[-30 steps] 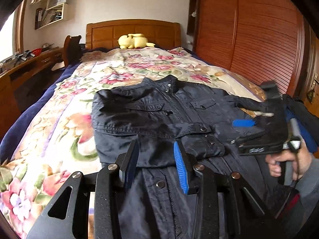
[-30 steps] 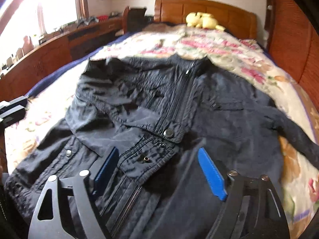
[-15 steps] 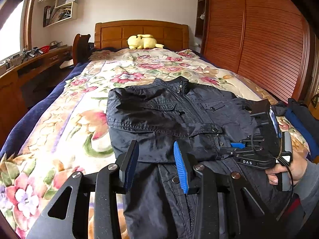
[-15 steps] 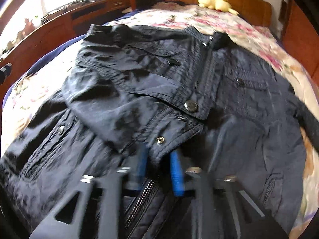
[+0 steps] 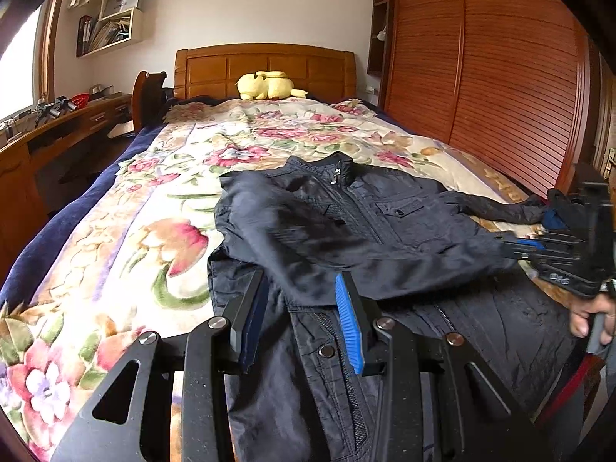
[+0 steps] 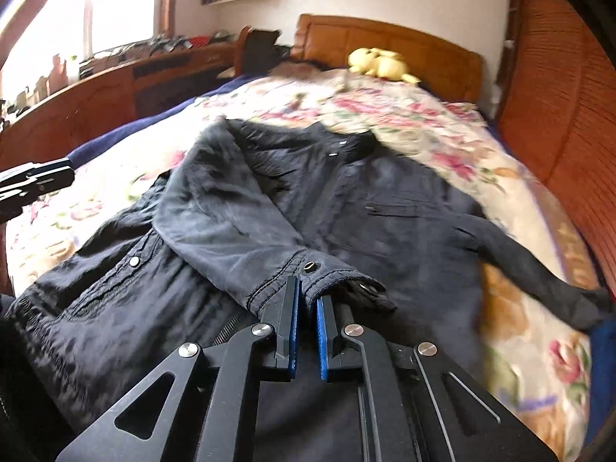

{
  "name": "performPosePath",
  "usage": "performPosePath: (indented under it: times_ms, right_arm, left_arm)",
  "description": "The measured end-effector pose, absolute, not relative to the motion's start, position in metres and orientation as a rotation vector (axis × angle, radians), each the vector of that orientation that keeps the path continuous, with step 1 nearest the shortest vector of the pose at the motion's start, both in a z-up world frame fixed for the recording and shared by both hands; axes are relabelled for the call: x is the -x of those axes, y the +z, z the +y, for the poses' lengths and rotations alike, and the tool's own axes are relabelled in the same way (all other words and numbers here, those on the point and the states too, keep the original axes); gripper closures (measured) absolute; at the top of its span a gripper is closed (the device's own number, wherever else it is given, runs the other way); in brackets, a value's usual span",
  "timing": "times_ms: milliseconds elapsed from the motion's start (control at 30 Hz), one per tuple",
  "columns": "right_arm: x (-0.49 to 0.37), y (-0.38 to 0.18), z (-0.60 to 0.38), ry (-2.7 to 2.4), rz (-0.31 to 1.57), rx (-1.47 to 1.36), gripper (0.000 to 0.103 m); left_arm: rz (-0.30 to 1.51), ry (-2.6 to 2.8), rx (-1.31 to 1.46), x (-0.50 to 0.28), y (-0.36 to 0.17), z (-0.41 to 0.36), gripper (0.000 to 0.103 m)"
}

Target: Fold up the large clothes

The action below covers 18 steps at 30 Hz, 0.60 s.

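A dark navy jacket (image 5: 385, 223) lies front-up on the bed, collar toward the headboard. Its left-hand sleeve is folded across the chest, and the snap-button cuff (image 6: 327, 273) sits pinched between the blue pads of my right gripper (image 6: 308, 292), which is shut on it. In the left wrist view that gripper (image 5: 516, 248) is blurred at the right edge, with the sleeve drawn taut toward it. The other sleeve (image 6: 539, 265) stretches out to the right over the quilt. My left gripper (image 5: 299, 285) hovers over the jacket's lower front, its pads apart with nothing gripped.
The floral quilt (image 5: 173, 200) covers the bed, with a yellow plush toy (image 5: 265, 84) by the wooden headboard (image 5: 265, 65). A slatted wardrobe (image 5: 500, 77) runs along the right side. A desk (image 5: 57, 127) and chair (image 5: 148, 92) stand left. A person's hand (image 5: 593, 312) holds the right gripper.
The right gripper went from wide open to shut on the sleeve cuff, then drew it to the right and slightly up, so the sleeve stretched across the jacket. The left gripper kept its opening.
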State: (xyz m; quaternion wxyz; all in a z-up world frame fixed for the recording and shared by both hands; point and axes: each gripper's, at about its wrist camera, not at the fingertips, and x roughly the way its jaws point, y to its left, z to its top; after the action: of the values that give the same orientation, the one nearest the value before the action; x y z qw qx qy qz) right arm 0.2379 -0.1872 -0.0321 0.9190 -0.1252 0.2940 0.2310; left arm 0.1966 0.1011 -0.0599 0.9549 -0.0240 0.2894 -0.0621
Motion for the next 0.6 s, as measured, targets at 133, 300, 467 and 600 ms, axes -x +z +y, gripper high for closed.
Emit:
performPosePath:
  times_ms: [133, 300, 467, 600]
  right_arm:
    - [-0.214, -0.032, -0.213, 0.431, 0.624, 0.227, 0.095]
    - [-0.207, -0.042, -0.210, 0.435, 0.695, 0.221, 0.095]
    - [-0.203, -0.032, -0.212, 0.434, 0.707, 0.229, 0.076]
    - [-0.199, -0.016, -0.216, 0.411, 0.664, 0.231, 0.053]
  left_arm:
    - [0.580, -0.142, 0.054, -0.196, -0.058, 0.096, 0.066]
    - [0.573, -0.160, 0.056, -0.197, -0.058, 0.090, 0.066]
    - [0.581, -0.161, 0.045, -0.198, -0.059, 0.086, 0.066]
    - [0.581, -0.168, 0.042, -0.198, -0.059, 0.081, 0.066]
